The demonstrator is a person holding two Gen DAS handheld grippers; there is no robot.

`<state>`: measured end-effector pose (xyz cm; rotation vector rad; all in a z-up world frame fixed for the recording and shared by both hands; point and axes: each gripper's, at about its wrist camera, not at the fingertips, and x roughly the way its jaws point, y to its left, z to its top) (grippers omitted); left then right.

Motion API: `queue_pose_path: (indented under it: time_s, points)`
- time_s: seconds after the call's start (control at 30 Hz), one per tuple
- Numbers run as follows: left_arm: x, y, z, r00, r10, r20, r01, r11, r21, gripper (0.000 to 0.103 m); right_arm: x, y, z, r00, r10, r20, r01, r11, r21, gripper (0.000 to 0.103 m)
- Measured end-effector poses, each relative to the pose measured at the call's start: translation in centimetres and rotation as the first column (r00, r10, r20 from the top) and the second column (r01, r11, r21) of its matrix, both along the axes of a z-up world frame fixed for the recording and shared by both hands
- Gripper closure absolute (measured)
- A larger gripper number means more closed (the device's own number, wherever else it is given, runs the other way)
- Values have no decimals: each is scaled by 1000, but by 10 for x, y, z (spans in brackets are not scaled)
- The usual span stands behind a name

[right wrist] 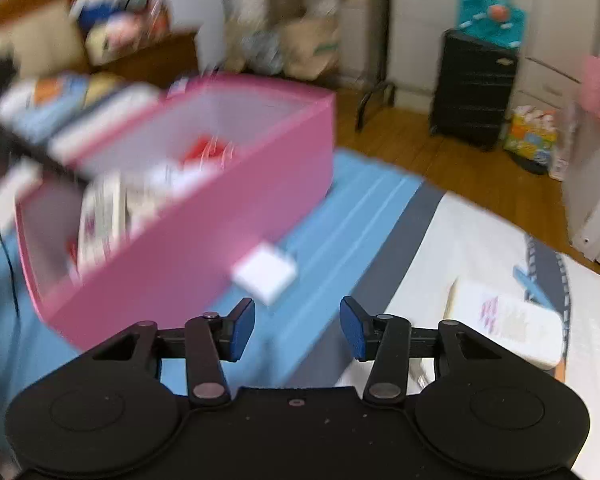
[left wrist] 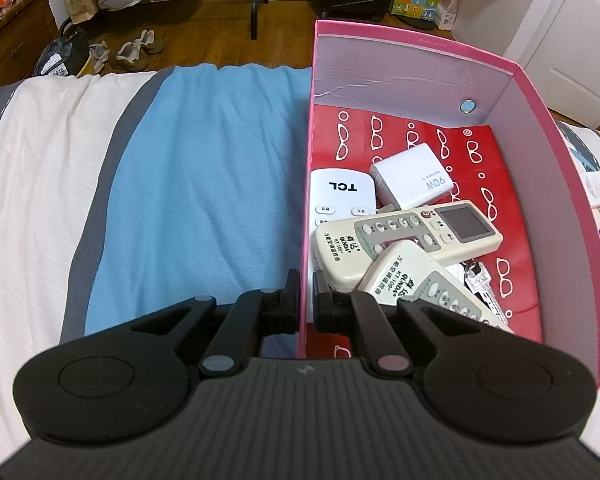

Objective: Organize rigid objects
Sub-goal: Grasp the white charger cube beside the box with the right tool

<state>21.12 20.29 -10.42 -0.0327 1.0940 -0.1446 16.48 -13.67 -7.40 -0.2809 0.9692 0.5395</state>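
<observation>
left gripper [left wrist: 306,300] jaws are pinching the pink box [left wrist: 306,184] wall steady; right gripper [right wrist: 297,330] is hanging wide open, empty, probably going for the white block [right wrist: 266,274] next.

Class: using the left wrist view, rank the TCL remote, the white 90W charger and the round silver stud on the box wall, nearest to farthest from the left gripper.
From the left gripper:
1. TCL remote, along the box's left wall.
2. 90W charger, mid-box, just beyond.
3. Silver stud, on the far wall.

Even daylight; right view motion-blurred
</observation>
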Motion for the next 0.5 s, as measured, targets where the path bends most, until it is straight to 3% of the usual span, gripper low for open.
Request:
queue_pose_path:
  time_s: [0.2,0.27,0.5]
  points:
    - [1,-4,1,1000,-9,3,9,1000,27,98,14,34,-20,985,168,-26,-170,974,-152,46]
    - [1,-5,1,1000,-11,2,11,999,36,98,25,40,-24,982,185,-19,-186,967,-176,40]
    - [9,-3,3,1000,9,-10,-9,1000,19,98,24,46,-25,982,188,15,-182,963,-200,40]
